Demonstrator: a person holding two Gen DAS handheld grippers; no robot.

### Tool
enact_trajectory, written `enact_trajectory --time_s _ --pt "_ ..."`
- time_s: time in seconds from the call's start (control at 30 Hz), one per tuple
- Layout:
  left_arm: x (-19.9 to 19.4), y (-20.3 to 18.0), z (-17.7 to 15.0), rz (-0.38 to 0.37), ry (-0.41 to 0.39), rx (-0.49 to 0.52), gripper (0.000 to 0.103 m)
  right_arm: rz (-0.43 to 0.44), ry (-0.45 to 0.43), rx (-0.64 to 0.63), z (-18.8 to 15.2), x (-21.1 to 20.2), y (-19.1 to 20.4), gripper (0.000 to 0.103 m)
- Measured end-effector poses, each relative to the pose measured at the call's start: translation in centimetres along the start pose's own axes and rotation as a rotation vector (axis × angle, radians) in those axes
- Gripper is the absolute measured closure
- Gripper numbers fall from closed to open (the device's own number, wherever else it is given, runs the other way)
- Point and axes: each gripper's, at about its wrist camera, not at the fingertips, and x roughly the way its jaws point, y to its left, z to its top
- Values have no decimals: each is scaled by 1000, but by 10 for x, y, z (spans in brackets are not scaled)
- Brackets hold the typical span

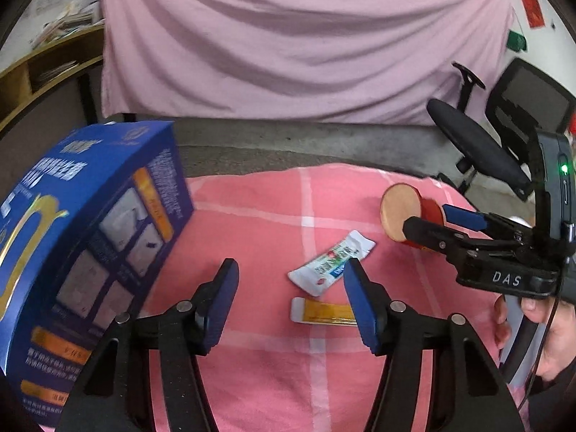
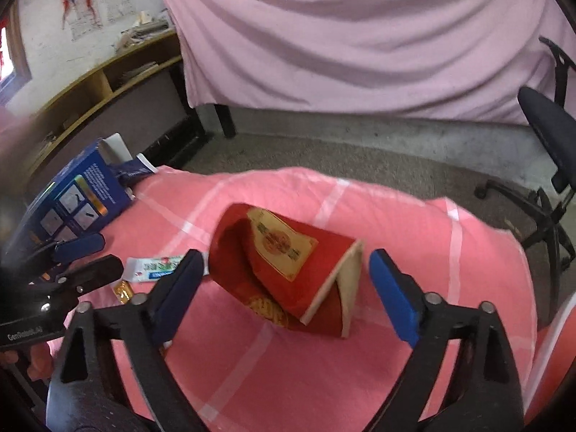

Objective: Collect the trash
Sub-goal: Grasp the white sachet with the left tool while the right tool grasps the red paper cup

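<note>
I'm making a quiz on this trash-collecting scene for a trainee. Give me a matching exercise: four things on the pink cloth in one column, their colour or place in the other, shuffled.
Things:
1. cardboard box
2. crushed paper cup
3. white wrapper
4. yellow sachet

Descriptions:
A. red, lying on its side
B. blue, at the cloth's left edge
C. nearest the camera in the left wrist view
D. red, green and blue print

Pairs: 1-B, 2-A, 3-D, 4-C

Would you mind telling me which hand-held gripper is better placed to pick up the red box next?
Right. The right hand-held gripper is open with the red box lying directly between its fingers, while the left hand-held gripper points at the white sachet.
</note>
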Motion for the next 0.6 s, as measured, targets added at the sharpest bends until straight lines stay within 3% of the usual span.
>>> enact_trajectory --time_s 0.1,0.27,0.4,0.47,0.6 --pt "11 -10 4 -7 44 39 49 13 27 28 -4 -1 -11 9" --pt "28 -28 14 -16 100 141 49 46 26 59 -9 -9 -24 10" --pt "42 -43 14 29 160 249 49 66 24 69 -12 -14 -30 10" --pt "44 -47 12 36 173 273 63 71 21 77 -15 -17 -33 10" --pt "47 -48 10 22 188 259 76 75 14 85 -20 -25 -38 10"
